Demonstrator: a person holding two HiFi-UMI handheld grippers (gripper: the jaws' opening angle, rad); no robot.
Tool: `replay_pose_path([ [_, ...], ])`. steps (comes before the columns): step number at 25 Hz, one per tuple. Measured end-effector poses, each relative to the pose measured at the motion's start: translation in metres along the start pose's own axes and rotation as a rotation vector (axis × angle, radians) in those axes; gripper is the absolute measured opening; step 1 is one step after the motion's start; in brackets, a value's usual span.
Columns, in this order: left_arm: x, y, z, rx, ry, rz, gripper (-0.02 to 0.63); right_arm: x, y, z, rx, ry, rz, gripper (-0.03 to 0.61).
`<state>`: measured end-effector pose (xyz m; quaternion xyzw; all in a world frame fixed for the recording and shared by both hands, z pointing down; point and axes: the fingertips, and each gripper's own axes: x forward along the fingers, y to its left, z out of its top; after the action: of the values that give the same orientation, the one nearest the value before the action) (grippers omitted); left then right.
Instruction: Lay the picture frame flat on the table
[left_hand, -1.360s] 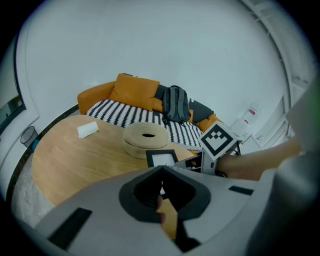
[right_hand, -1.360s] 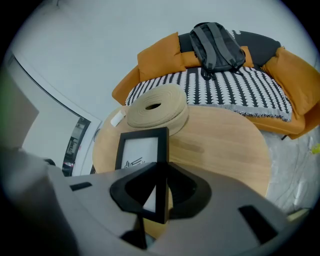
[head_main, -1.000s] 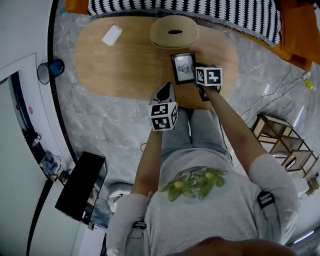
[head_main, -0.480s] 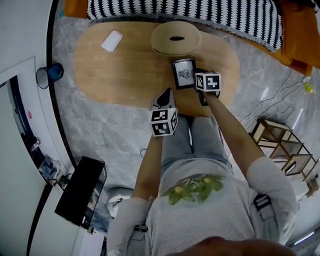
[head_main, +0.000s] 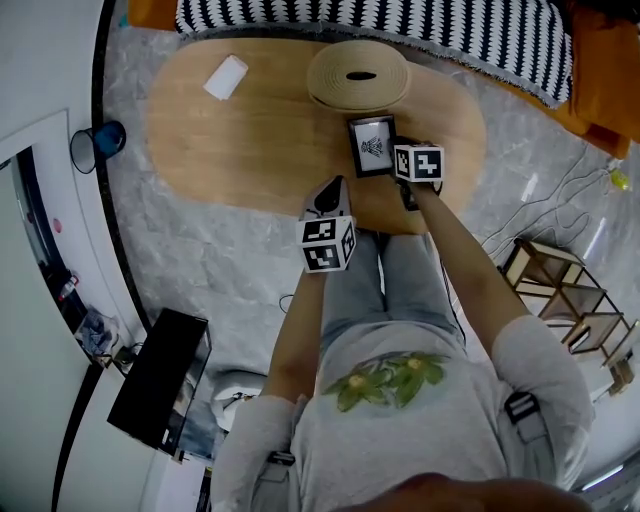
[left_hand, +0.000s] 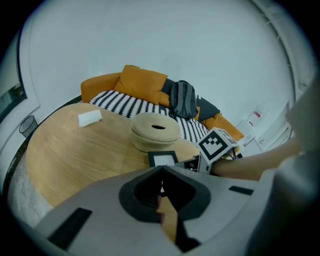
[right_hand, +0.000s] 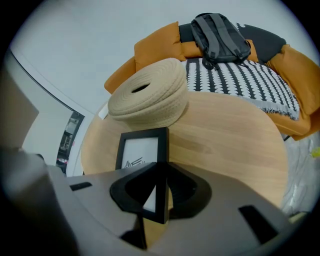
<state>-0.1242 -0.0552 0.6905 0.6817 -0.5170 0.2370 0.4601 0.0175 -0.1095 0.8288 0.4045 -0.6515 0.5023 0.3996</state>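
A small black picture frame (head_main: 372, 146) with a white print stands tilted on the oval wooden table (head_main: 240, 140), just in front of a woven basket. My right gripper (right_hand: 161, 192) is shut on the frame's right edge (right_hand: 161, 150); its marker cube (head_main: 418, 162) shows beside the frame from above. My left gripper (head_main: 327, 195) hovers at the table's near edge, to the left of and nearer than the frame, its jaws shut with nothing between them. In the left gripper view the frame (left_hand: 163, 158) lies beyond the closed tips.
A round woven basket (head_main: 358, 75) sits right behind the frame. A white card (head_main: 225, 76) lies at the table's far left. Behind the table is a sofa with a striped cover (head_main: 420, 25), orange cushions and a grey backpack (right_hand: 220, 32). A wooden stool (head_main: 555, 290) stands at the right.
The head view has shifted slightly. The right gripper keeps its hold on the frame's edge, and the left gripper stays where it was.
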Motion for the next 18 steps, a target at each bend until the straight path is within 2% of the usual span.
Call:
replay_pose_path([
  [18,0.011,0.004,-0.006,-0.007,0.021,-0.004,0.015,0.020,-0.010,-0.006,-0.004,0.034,-0.028,0.074],
])
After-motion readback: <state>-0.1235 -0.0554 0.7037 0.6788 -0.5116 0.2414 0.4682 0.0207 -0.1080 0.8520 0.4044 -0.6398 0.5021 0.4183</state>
